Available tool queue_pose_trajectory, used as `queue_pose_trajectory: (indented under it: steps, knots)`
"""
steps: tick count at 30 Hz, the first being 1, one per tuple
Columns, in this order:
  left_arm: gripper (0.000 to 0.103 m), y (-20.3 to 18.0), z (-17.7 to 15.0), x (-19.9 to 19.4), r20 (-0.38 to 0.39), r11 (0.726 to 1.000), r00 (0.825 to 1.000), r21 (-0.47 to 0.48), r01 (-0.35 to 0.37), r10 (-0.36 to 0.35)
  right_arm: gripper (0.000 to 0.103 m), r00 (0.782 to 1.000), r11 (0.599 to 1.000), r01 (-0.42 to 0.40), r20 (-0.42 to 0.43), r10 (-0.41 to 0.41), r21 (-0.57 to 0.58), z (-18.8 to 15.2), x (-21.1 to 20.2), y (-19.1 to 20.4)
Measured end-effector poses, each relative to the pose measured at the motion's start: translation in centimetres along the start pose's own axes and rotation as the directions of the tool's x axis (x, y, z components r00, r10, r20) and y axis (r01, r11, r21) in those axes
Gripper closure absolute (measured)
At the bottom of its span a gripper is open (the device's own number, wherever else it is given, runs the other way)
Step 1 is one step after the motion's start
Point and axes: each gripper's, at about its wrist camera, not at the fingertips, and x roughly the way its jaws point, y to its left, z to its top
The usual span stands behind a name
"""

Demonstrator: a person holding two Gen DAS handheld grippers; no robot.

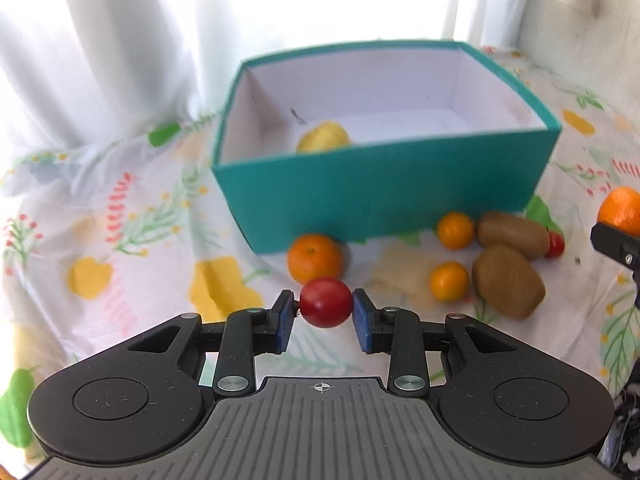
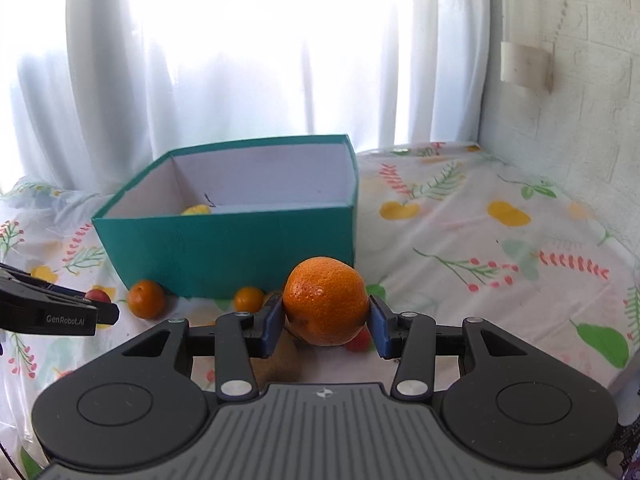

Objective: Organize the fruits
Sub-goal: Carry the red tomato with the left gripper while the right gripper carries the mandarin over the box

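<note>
Two grippers, each loaded with one fruit, face a teal box [image 1: 384, 184] on a flowered cloth [image 1: 120, 240]. At left, the left gripper [image 1: 325, 312] is pinched down on a small red tomato [image 1: 326, 307], its blue pads touching the fruit on both sides; the tomato hangs clear of the cloth, in front of the box's near wall. Beyond it, at the foot of that wall, lie a mandarin [image 1: 315, 258], two smaller oranges [image 1: 455, 230] and two kiwis [image 1: 508, 286], all outside the box. Inside the box, near its left wall, a single yellow fruit [image 1: 323, 137] already rests. At right, the right gripper [image 2: 326, 318] is closed partway on a large orange [image 2: 326, 306], which fills the span between the pads and sits in front of the box's near right corner.

The step in hand appears to be carrying both fruits over the near wall. Done well, each fruit is raised clear of the rim before moving forward, the pinch on the soft tomato stays light, and each is lowered close to the floor before release, apart from the yellow fruit, so that nothing rolls or bruises.
</note>
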Motion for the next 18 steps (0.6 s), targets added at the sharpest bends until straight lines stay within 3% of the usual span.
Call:
queue_pose_trajectory:
  steps: [18]
  knots:
    - [0.068, 1.1, 7.5, -4.2, 0.123, 0.996, 0.989, -0.049, -0.071, 0.076, 0.059, 0.983, 0.996, -0.06, 0.17, 0.07, -0.065, 7.5, -0.2, 2.1]
